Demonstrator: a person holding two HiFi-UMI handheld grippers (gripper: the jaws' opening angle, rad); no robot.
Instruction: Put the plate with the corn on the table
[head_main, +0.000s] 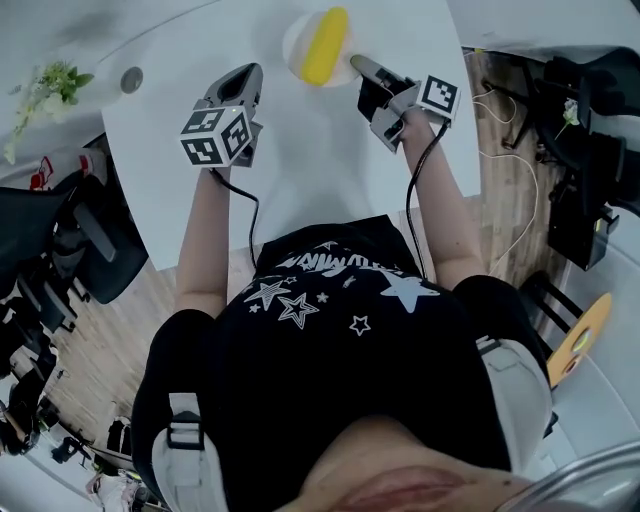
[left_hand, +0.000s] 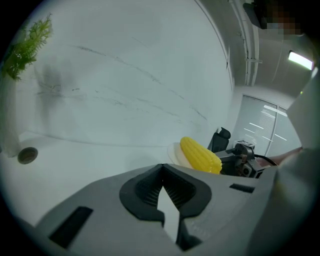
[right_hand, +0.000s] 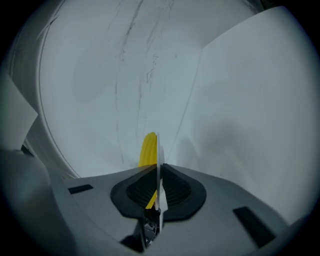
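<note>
Held the left gripper (head_main: 240, 85) at ten o'clock, jaws closed together on nothing. Pinched the rim of the plate (head_main: 293, 45) at twelve o'clock in the right gripper (head_main: 362, 68), corn (head_main: 325, 45) lying on it, over the table (head_main: 300, 170). Seemed the set-down step; called next for lowering level, then loosening without rolling the corn.

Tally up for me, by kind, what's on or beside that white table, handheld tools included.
Corn cob: 1
Plate: 1
Handheld grippers: 2, the left gripper and the right gripper
Green plant: 1
Round grey disc: 1
Total: 6
</note>
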